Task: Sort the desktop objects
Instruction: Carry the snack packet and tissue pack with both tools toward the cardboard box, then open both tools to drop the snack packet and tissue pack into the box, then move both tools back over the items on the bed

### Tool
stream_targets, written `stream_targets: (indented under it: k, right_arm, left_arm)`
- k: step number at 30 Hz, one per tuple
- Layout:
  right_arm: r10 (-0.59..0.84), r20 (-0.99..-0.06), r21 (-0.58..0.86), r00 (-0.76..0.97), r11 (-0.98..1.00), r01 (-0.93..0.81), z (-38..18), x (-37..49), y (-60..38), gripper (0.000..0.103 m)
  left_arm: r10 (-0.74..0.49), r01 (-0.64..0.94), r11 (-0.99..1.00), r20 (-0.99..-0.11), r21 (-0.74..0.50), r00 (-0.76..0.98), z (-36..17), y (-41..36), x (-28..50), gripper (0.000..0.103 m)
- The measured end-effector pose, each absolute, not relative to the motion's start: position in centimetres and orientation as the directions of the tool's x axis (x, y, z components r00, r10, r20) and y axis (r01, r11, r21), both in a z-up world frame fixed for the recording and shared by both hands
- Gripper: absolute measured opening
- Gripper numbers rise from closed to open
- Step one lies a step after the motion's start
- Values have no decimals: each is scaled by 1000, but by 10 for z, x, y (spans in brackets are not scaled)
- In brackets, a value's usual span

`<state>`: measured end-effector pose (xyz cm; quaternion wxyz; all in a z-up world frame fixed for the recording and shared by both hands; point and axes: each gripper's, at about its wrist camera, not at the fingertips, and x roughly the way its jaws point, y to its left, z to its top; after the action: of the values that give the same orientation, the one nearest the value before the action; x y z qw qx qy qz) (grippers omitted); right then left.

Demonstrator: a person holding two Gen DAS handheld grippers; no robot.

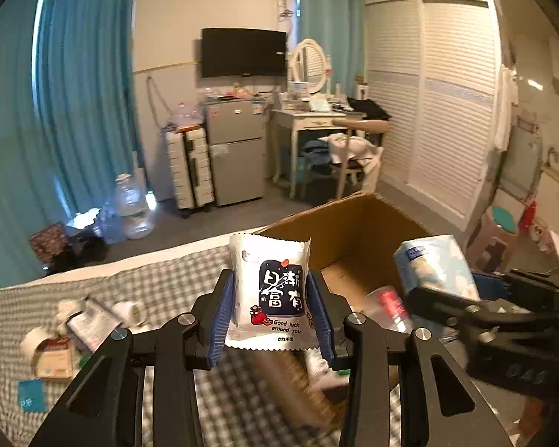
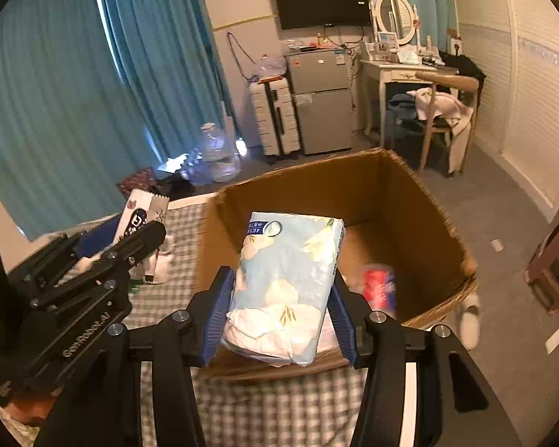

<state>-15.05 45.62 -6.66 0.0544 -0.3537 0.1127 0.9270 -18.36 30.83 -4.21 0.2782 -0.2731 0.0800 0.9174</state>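
Note:
My left gripper (image 1: 271, 290) is shut on a white snack packet (image 1: 270, 290) with a dark blue label, held upright above the checked cloth near the box's left wall. My right gripper (image 2: 284, 290) is shut on a light blue tissue pack (image 2: 285, 283) with white flowers, held over the open cardboard box (image 2: 410, 193). The tissue pack (image 1: 436, 264) and the right gripper (image 1: 462, 290) show at the right of the left wrist view. The packet (image 2: 141, 216) and the left gripper (image 2: 138, 234) show at the left of the right wrist view. A red-labelled item (image 2: 380, 287) lies inside the box.
Small items lie scattered on the checked cloth (image 1: 160, 283) at the left: tape rolls (image 1: 130, 311), a small carton (image 1: 54, 357) and a teal card (image 1: 31, 395). Beyond the bed are water bottles (image 1: 128, 205), a fridge (image 1: 234, 149), a suitcase and a dressing table with chair.

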Motion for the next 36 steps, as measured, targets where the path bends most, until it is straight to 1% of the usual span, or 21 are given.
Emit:
stream_targets:
  k: [4,5,6,7,8,9,10,11,12,14,16,20,24,26,31,34,36]
  right_arm:
    - [42,-683,166,-729,-963,-211,-74,-165,480,50]
    - [52,-687,162,-724,-961,-223,-76,-170,486,50]
    - [57,-689,161,-722,-960,-229,-79,-174,490,53]
    - [61,-689,161,-722,-958,-235,-80,-176,493,53]
    - [72,-686,161,-724,-955,-248,-80,-178,497,54]
    - [88,-688,162,-720,-949,-271,-79,-180,503,60]
    - [99,-687,164,-720,-944,-286,-77,-180,506,68]
    - [115,-673,170,-730,-937,-304,-71,-178,510,73]
    - [116,-656,179,-746,-936,-303,-66,-176,512,82]
    - [121,-619,184,-776,-938,-293,-53,-171,511,83]
    - [125,-603,171,-788,-945,-280,-41,-167,505,83]
    - [137,-588,155,-797,-948,-277,-28,-152,482,83]
    - [129,-590,171,-797,-945,-279,-22,-136,471,83]
    - [114,-594,175,-796,-948,-267,-22,-130,462,83]
    - [57,-587,177,-808,-964,-197,-26,-115,424,83]
    - [-3,-561,200,-828,-971,-132,-28,-109,393,84]
    - [-40,-543,212,-839,-973,-91,-32,-107,371,87]
  left_arm:
    - [498,-582,-812,-554,-29,-667,-50,336,-193,40]
    - [500,-585,-810,-558,-32,-663,-53,340,-195,41]
    - [507,-589,-807,-557,-38,-658,-55,344,-198,45]
    - [505,-585,-810,-551,-37,-664,-56,346,-200,51]
    - [491,-572,-820,-548,-28,-677,-56,346,-202,60]
    - [483,-563,-826,-549,-28,-682,-55,347,-206,66]
    - [486,-558,-829,-548,-41,-681,-55,344,-208,81]
    - [495,-556,-829,-545,-64,-676,-54,338,-212,94]
    - [500,-546,-834,-540,-87,-677,-52,330,-216,96]
    - [510,-538,-835,-528,-114,-679,-46,318,-220,96]
    - [531,-543,-827,-526,-149,-664,-36,308,-224,96]
    - [534,-549,-825,-500,-133,-682,-15,292,-217,96]
    - [515,-545,-834,-471,-83,-716,8,274,-202,98]
    - [483,-526,-850,-456,-36,-748,18,258,-192,102]
    - [396,-458,-888,-456,30,-797,25,196,-176,103]
    - [294,-365,-928,-458,72,-839,19,141,-168,103]
    - [213,-279,-957,-457,82,-864,9,102,-162,103]
